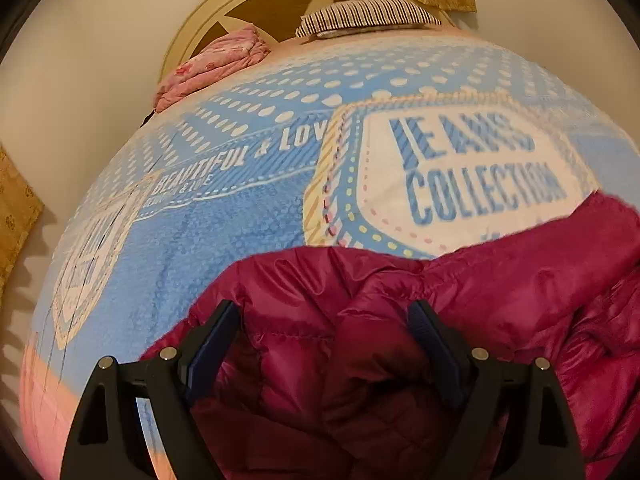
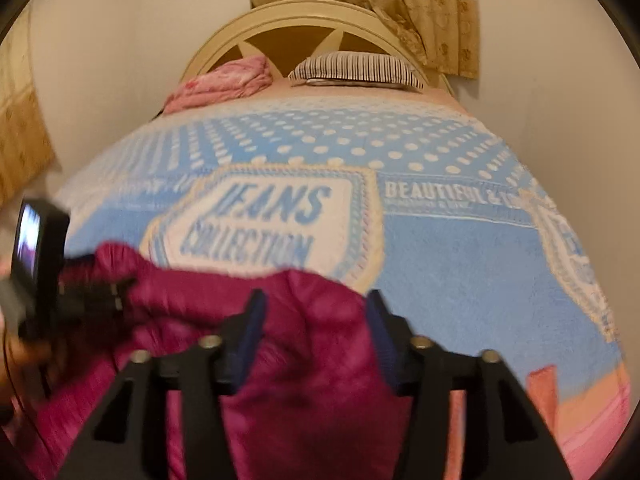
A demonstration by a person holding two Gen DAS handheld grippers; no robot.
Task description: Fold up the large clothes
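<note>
Both grippers, left (image 1: 324,316) and right (image 2: 316,304), hang with jaws apart over a crumpled magenta puffer jacket (image 1: 460,300) at the bed's near edge, gripping nothing, on a blue "JEANS COLLECTION" blanket (image 2: 460,264); beyond, pink bedding (image 2: 224,80), striped pillow (image 2: 356,66), headboard (image 2: 288,16).

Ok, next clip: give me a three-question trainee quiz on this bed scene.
1. True or false: the left gripper is clamped on the magenta quilted puffer jacket.
2. Which lies at the headboard beside the crumpled pink blanket: A striped pillow, B towel, C basket?
3. What large word tops the white badge on the blue printed bedspread?

Key: 1 false, its jaws stand open; 2 A; 3 JEANS.
</note>
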